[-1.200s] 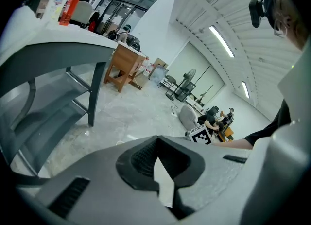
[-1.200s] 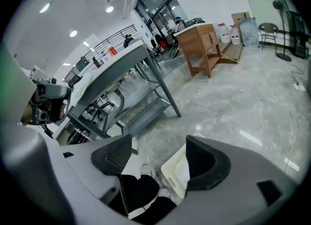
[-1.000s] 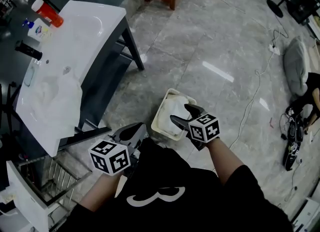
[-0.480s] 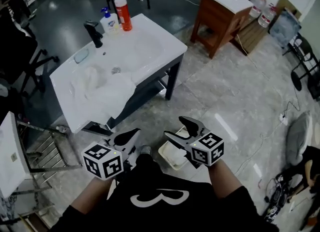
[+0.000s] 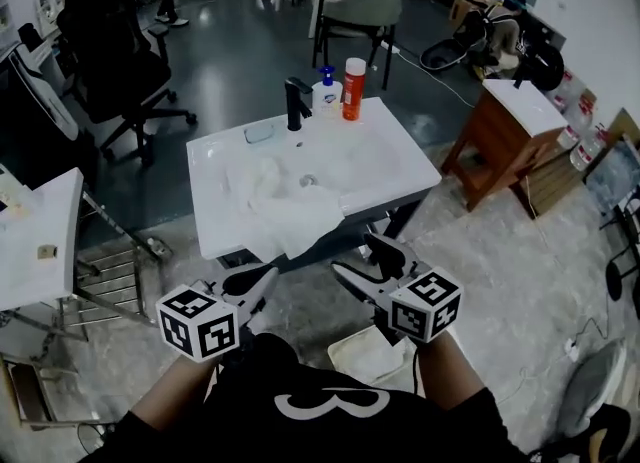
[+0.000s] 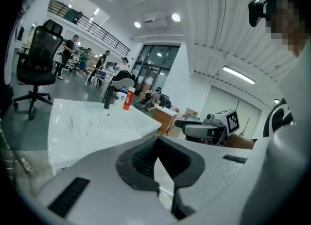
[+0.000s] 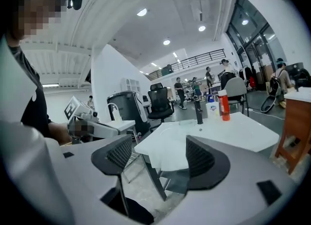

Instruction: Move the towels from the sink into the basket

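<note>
Two grippers hover low at the person's waist, just short of the sink's front edge. The left gripper [image 6: 156, 141] has its pads pressed together at the tips, with nothing between them. The right gripper [image 7: 158, 153] is spread wide and empty, probably ready for the next grab. Through its gap shows the draped towel [image 7: 167, 148], well apart from it.

That towel hangs over the middle of the front edge of the sink [image 5: 400, 166], so a loose hem is free to pinch without reaching into the basin. A crumpled towel [image 5: 250, 176] lies inside the basin toward the left edge and would need a reach over the rim.

The basket [image 5: 365, 361] sits on the floor below the right gripper, partly hidden by it, so each carry should be short. Something pale lies in it, but I cannot tell what.

The faucet [image 5: 297, 103] and two bottles stand at the back edge, clear of both towels. The floor between the person and the sink is open. A metal rack [image 5: 110, 281] crowds the left side, and a wooden cabinet [image 5: 500, 141] stands well off to the right.
</note>
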Motion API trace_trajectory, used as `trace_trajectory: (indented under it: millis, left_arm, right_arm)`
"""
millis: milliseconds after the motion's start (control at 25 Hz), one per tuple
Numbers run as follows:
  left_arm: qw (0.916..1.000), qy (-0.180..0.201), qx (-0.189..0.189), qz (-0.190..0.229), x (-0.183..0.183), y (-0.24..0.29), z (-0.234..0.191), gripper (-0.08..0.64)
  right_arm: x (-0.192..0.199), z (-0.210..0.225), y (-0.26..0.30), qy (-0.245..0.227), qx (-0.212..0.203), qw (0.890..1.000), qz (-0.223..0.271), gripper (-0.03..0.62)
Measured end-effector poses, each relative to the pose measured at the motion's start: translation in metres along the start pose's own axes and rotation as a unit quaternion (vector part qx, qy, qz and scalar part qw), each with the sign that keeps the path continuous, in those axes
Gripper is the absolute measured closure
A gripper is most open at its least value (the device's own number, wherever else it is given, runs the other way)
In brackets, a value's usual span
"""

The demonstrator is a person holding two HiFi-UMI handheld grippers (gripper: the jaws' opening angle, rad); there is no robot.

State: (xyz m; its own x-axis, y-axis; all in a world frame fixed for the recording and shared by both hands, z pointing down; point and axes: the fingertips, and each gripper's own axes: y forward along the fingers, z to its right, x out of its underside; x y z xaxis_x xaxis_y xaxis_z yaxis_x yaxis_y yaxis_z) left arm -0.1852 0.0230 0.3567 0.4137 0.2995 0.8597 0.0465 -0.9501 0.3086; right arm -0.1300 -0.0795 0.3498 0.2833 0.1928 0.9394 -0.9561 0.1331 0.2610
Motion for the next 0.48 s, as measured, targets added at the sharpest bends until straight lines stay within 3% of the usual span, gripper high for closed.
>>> trace_trajectory:
  millis: [200, 480]
  left_arm:
    - [0.9988, -0.01, -0.03, 0.037, -0.018, -0.024, -0.029, 0.555]
    - [0.9981, -0.015, -0.044, 0.04, -0.035, -0.04, -0.082, 0.555]
  right_arm:
    - [-0.013, -0.014, 0.039, -0.023, -0.022, 0.999, -0.017, 0.265]
    - [-0.017, -0.027, 0.112, -0.026, -0.04, 0.997, -0.053, 0.265]
